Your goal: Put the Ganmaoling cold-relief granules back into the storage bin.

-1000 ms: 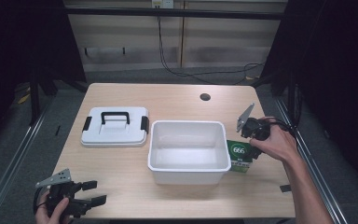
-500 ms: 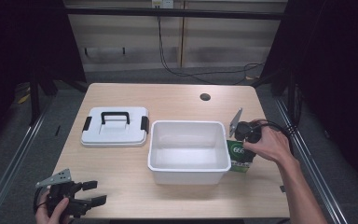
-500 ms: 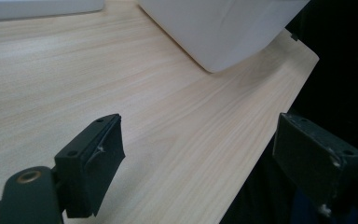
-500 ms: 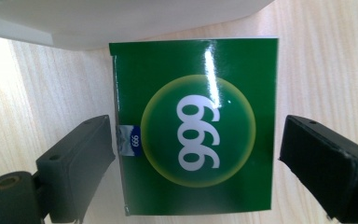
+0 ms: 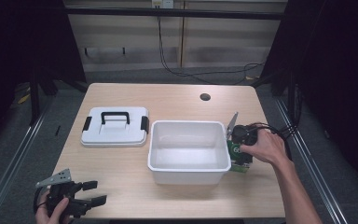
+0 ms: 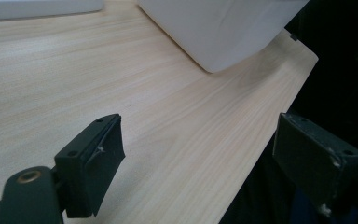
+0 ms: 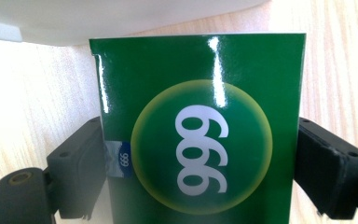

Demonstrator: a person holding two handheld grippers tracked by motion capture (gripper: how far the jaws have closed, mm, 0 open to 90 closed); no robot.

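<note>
Green box (image 7: 200,135): stands between the jaws of the right tool (image 7: 200,186), its face with the white "666" in a yellow-ringed circle turned toward that tool's camera. In the high view the same box (image 5: 237,156) sits on the desk (image 5: 177,100) directly under the right tool (image 5: 240,140), touching or just beside the right wall of the white tub (image 5: 189,175).

Right tool: jaws spread to about the width of the box. The left jaw lies against the box edge beside a small blue label; the right jaw stands at the opposite edge, and contact there cannot be confirmed. Firm grip not established.

Left tool (image 6: 200,158): jaws wide apart, holding nothing, over bare desk at the near edge. The white tub (image 6: 223,28) lies well ahead of it.

Lid with black handle (image 5: 115,126): flat on the desk, left of the tub.
</note>
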